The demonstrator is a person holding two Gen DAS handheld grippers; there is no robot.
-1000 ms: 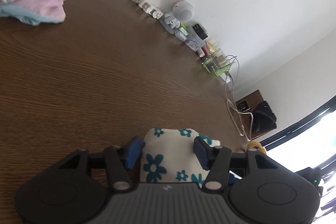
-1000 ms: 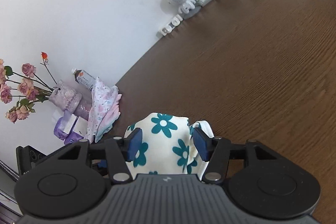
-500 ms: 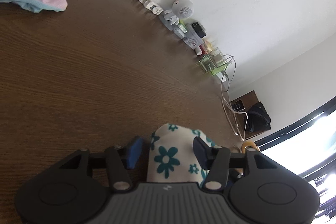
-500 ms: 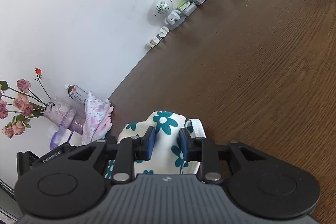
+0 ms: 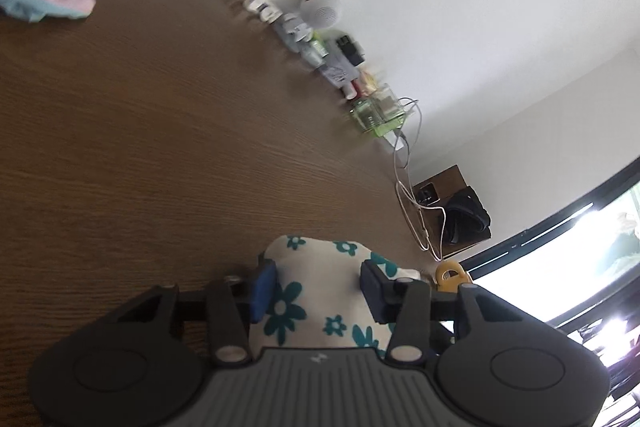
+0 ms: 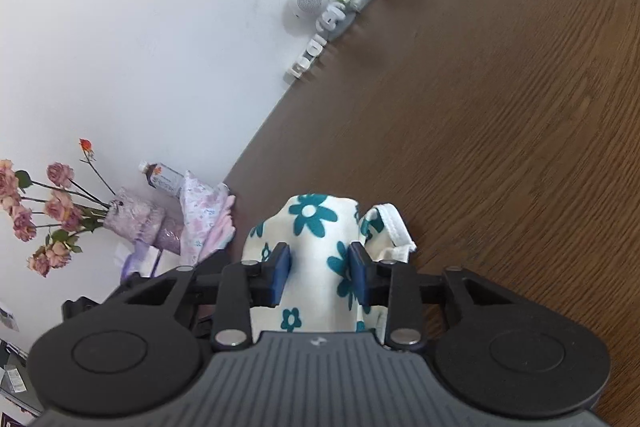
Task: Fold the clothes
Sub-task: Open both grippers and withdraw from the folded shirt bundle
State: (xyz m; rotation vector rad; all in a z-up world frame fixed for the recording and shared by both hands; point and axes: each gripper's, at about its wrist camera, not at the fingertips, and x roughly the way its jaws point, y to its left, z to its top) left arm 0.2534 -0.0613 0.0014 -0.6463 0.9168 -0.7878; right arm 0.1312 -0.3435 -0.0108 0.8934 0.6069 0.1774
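i have the floral garment [image 6: 316,247] bunched at the near edge of the tabletop [image 5: 160,155]. my right gripper [image 6: 320,269] pinches a fold of it; my left gripper [image 5: 318,291] is closing around cloth, apparently not yet gripping. next i lift and spread it flat.

right gripper [image 6: 319,266] is pinching the floral garment [image 6: 316,239] | wooden table [image 6: 500,131] is lying beneath | vase of roses [image 6: 132,223] is standing left
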